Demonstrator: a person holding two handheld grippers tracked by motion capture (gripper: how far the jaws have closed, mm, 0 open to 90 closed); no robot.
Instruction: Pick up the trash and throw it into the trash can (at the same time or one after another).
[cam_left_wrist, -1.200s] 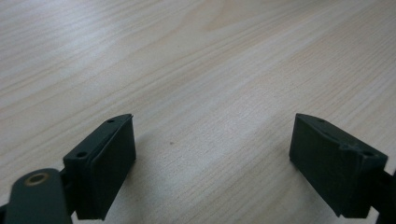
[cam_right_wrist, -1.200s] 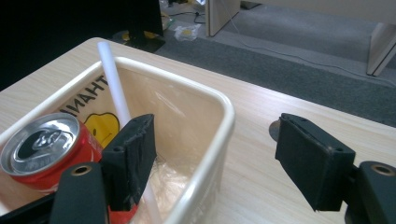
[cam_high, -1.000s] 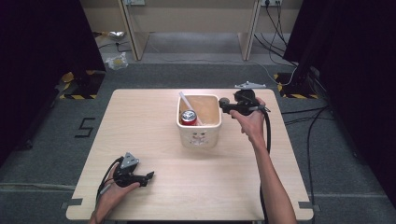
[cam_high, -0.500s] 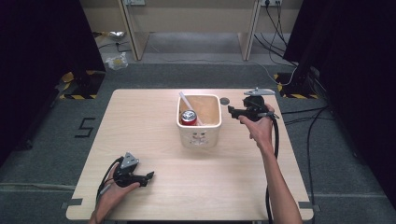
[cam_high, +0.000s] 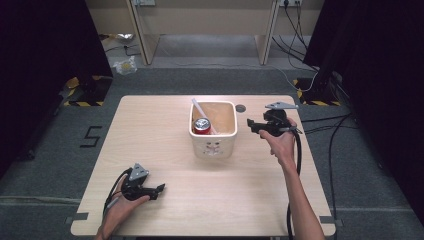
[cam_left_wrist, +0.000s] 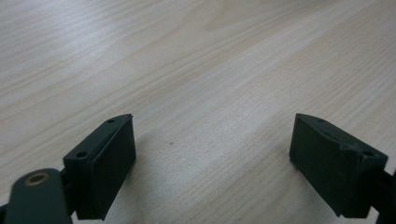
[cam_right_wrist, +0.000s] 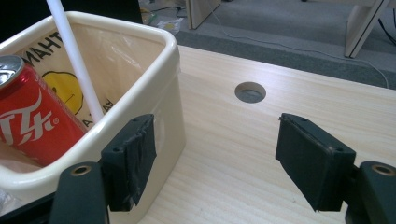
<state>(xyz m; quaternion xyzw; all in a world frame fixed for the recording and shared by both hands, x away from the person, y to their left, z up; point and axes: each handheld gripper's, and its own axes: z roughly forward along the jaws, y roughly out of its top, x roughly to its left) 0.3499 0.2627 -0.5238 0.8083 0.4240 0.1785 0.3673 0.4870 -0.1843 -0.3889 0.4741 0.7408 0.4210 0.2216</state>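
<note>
A: Right tongs (cam_high: 254, 125)?
B: Spread wide, nothing btwn pads. Just right of cream bin (cam_high: 213, 131), level w/ its rim, not touching. In right gripper view, one pad in front of bin's near wall, other over bare counter (cam_high: 150, 130).
A: Inside bin?
B: Red soda can (cam_high: 202, 126) upright at left side, white straw (cam_high: 201, 112) leaning beside it. Yellow-print liner inside.
A: Left tongs (cam_high: 159, 189)?
B: Also spread, empty. Low over counter, well front-left of bin.
A: Anything else near bin?
B: Round cable hole (cam_high: 241, 108) just behind-right of bin.
</note>
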